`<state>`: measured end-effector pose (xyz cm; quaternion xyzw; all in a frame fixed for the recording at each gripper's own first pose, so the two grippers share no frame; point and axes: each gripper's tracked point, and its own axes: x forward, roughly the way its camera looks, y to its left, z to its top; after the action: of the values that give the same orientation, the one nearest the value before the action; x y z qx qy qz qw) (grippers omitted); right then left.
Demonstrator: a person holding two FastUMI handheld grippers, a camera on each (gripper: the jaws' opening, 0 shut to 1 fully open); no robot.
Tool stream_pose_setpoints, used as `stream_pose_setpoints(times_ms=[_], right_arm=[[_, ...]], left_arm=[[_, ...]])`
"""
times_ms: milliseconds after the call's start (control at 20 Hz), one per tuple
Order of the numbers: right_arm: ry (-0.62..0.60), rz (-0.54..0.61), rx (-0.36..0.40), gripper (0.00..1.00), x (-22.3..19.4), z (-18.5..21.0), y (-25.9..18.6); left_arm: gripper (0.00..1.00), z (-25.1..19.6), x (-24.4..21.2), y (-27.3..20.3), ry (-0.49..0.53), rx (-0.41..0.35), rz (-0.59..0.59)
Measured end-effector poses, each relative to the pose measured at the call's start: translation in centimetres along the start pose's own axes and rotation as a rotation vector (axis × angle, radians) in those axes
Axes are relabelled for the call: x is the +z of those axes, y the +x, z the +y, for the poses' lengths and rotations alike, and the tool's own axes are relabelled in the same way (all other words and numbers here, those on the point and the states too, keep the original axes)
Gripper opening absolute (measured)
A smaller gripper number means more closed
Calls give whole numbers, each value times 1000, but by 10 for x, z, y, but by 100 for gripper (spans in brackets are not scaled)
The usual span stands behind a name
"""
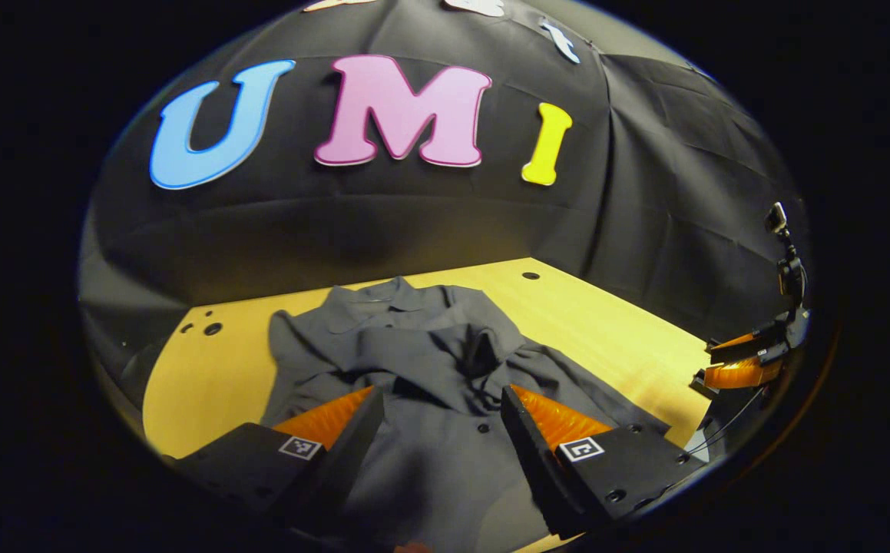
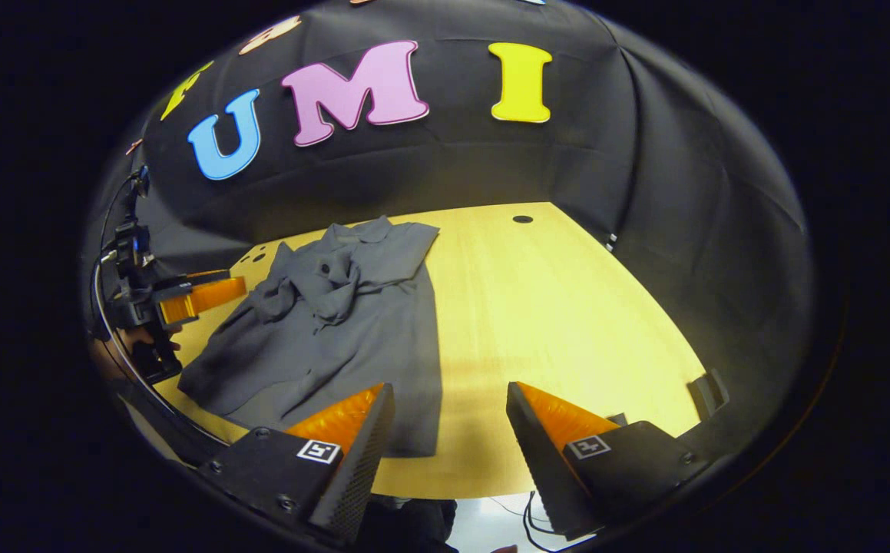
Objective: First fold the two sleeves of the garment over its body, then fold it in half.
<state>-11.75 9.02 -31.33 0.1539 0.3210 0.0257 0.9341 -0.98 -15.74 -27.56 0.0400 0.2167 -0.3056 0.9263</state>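
Your left gripper hangs wide open over the grey garment; your right gripper gapes wide at its hem edge, bare table beyond.

shirt lies flat on table, collar toward back wall, both sleeves bunched over chest; left gripper above its hem end; right gripper over table edge, right of shirt

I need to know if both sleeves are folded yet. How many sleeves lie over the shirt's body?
2: both sleeves lie bunched across the chest of the shirt, just below the collar.
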Motion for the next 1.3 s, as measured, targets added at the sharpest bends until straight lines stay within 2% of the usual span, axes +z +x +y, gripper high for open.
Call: stream_pose_setpoints(times_ms=[200,350,500,750,1000,1200,1250,1300], right_arm=[[-13,19,-7,92,-16,21,14],[-33,55,-31,93,-29,24,29],[-43,94,-47,93,-43,23,41],[-73,180,-75,93,-72,17,61],[-93,196,-64,94,-77,32,81],[-84,197,-58,93,-72,46,90],[-91,202,-39,82,-74,55,94],[-116,212,-7,64,-74,65,92]], left_arm=[[96,56,-31,-60,-17,106,39],[96,94,-74,-93,-35,186,114],[96,125,-125,-110,-62,234,207],[97,136,-195,-114,-135,241,369],[96,128,-213,-93,-129,230,437],[98,123,-209,-80,-156,232,444],[92,116,-207,-75,-128,196,436],[70,103,-203,-71,-102,145,456]])
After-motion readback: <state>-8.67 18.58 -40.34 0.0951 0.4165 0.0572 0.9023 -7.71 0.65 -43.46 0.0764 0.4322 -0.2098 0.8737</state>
